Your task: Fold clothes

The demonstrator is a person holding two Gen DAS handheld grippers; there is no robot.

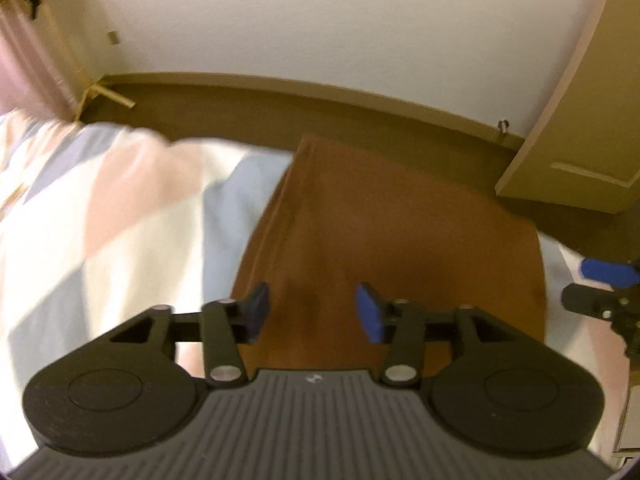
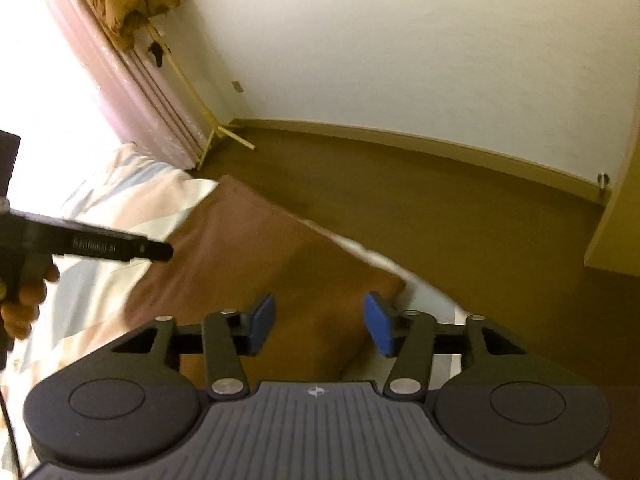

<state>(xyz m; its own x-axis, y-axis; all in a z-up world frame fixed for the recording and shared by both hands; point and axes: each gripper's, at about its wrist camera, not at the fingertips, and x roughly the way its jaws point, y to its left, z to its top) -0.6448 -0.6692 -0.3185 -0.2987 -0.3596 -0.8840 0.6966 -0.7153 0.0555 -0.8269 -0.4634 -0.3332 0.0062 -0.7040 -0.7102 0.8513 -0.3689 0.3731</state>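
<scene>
Both grippers, left [image 1: 312, 314] and right [image 2: 320, 322], hovered with jaws spread and empty above the folded brown garment [image 1: 392, 232] on the bed [image 1: 100, 216], apparently released.

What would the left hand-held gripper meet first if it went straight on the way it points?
Most likely the brown garment lying on the checked bedding; the left hand-held gripper, jaws open and empty, points down at it. Depth is unclear.

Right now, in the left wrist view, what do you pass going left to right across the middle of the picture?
Pink curtain → checked bedspread → brown folded cloth → right gripper at the edge, with the pale door above it.
</scene>
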